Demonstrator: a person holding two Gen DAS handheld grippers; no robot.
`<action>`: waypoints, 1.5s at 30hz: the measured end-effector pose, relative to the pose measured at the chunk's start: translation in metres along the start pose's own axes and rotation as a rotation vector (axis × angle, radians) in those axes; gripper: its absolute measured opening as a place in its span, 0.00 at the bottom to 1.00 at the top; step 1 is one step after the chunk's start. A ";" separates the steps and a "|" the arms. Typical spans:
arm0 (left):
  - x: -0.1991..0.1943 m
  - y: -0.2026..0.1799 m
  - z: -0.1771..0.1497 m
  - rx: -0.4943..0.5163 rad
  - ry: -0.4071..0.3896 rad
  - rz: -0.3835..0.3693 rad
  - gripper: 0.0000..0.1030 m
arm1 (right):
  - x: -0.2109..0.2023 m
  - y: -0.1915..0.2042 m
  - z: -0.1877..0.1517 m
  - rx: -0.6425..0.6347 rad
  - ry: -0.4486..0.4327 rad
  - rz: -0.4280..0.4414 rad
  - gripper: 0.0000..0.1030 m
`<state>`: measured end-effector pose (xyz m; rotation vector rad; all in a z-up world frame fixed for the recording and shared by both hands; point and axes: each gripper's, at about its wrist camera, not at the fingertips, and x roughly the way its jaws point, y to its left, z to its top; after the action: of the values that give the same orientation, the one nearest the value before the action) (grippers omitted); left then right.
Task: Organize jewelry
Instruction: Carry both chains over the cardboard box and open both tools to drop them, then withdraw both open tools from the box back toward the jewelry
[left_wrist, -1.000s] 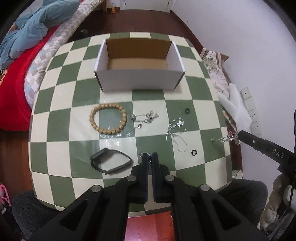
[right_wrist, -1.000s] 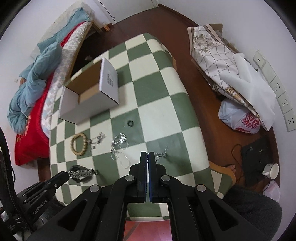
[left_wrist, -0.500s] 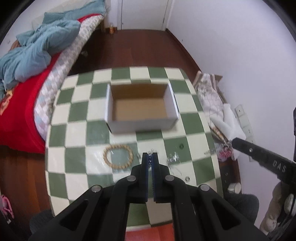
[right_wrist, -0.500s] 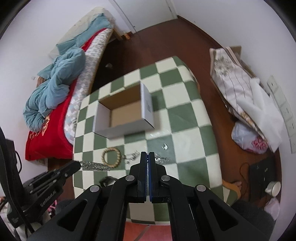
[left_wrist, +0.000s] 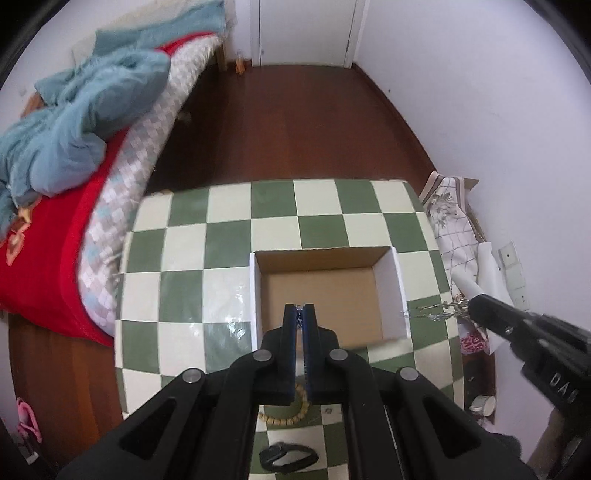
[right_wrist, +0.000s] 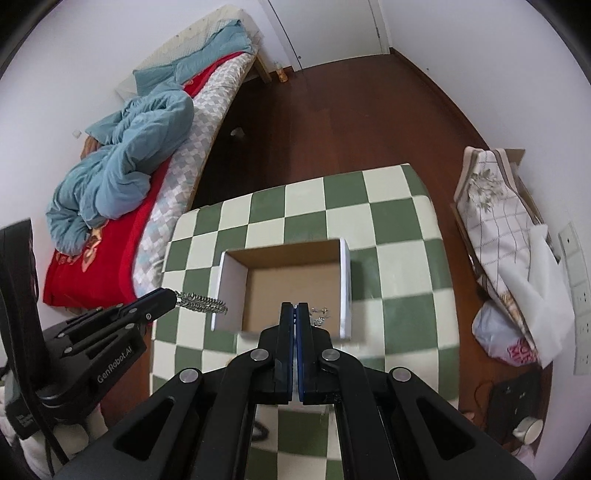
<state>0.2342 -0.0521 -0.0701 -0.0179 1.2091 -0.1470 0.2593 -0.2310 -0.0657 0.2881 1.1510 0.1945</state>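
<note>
The white box (left_wrist: 327, 291) sits open on the green and cream checked table (left_wrist: 184, 258), and it is the thing to look from. No jewelry can be seen lying on its brown floor.

The left claw (left_wrist: 299, 310) is up over the near side of the box. Its two fingers are pressed almost together, and they pinch a thick silver chain (right_wrist: 201, 302). In the right camera's view the chain sticks out of the tips toward the box's left wall.

The right claw (right_wrist: 296, 308) is also over the near side of the box, with its fingers pressed together. It pinches a thin silver chain (left_wrist: 436, 310). In the left camera's view that chain pokes out near the box's right wall.

A bracelet of wooden beads (left_wrist: 284, 415) lies on the table just in front of the box, partly hidden by the left claw. A dark band (left_wrist: 288, 458) lies farther from the box than the beads.
</note>
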 end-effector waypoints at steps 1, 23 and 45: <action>0.006 0.002 0.005 -0.005 0.004 0.002 0.00 | 0.010 0.001 0.007 -0.002 0.013 -0.001 0.01; 0.055 0.024 0.030 -0.026 -0.025 0.218 1.00 | 0.133 0.004 0.021 -0.136 0.257 -0.219 0.94; -0.006 0.036 -0.049 -0.085 -0.171 0.250 1.00 | 0.066 0.017 -0.035 -0.089 0.030 -0.328 0.99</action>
<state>0.1907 -0.0122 -0.0856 0.0461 1.0369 0.1226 0.2535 -0.1913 -0.1311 0.0158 1.1988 -0.0395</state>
